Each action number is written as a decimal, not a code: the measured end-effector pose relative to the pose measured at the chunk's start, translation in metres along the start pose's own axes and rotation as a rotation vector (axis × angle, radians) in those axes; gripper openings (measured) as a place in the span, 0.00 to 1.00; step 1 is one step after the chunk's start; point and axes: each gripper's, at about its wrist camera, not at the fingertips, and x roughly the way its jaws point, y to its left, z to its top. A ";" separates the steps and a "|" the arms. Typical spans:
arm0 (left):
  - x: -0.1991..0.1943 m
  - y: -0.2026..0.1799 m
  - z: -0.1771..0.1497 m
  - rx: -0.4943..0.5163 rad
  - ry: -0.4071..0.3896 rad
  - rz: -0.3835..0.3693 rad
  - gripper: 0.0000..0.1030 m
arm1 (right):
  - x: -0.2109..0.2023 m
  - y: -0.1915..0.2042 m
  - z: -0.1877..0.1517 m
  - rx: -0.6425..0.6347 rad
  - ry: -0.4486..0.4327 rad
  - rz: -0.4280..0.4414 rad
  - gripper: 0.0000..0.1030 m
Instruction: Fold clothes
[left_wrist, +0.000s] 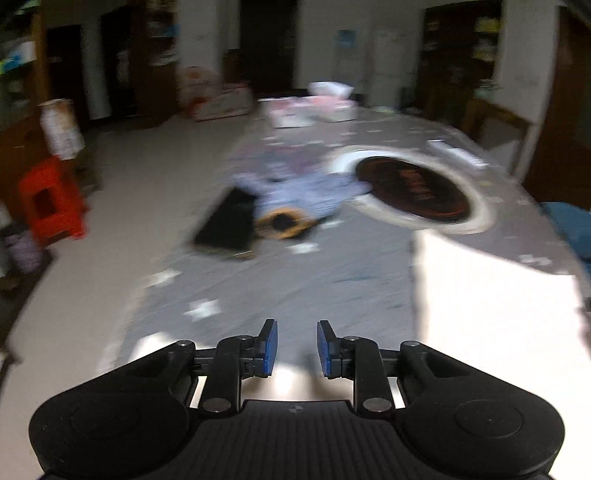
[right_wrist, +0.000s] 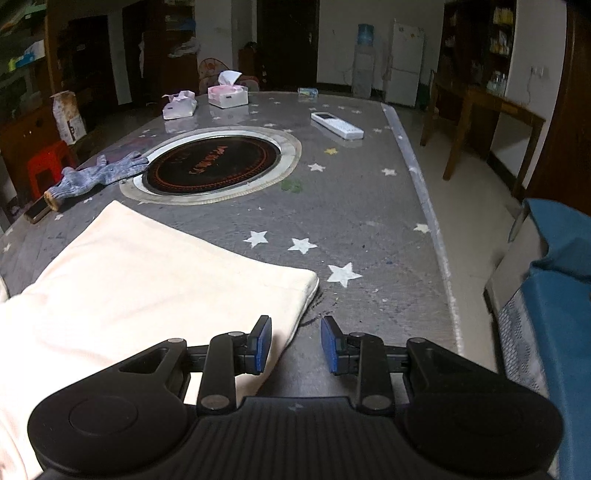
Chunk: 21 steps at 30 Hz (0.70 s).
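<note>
at the bottom of the right wrist view the right gripper (right_wrist: 295, 345) has its fingers apart, empty, over the near right corner of the cream folded cloth (right_wrist: 147, 295), which fills the lower left on the star-print table cover (right_wrist: 369, 206). the left gripper (left_wrist: 296, 349) (its view blurred) is likewise spread and empty. mid-frame sits a round inset hotplate (right_wrist: 214, 166), a blue knit glove (right_wrist: 99, 173) touching its left rim; farther up, a white remote (right_wrist: 336, 125).

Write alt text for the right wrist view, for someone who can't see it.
An open right gripper hovers at the near right corner of a folded cream cloth lying on a grey star-patterned table. Farther back lie a round inset cooktop, a blue knit glove, a white remote and tissue packs.
</note>
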 end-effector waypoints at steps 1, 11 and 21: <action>0.005 -0.009 0.004 0.010 0.004 -0.043 0.25 | 0.005 0.000 0.001 0.005 0.006 0.001 0.27; 0.067 -0.066 0.035 0.092 0.064 -0.247 0.22 | 0.045 -0.002 0.017 0.038 0.032 0.002 0.09; 0.114 -0.091 0.048 0.163 0.082 -0.285 0.22 | 0.070 0.003 0.043 -0.026 0.018 -0.005 0.04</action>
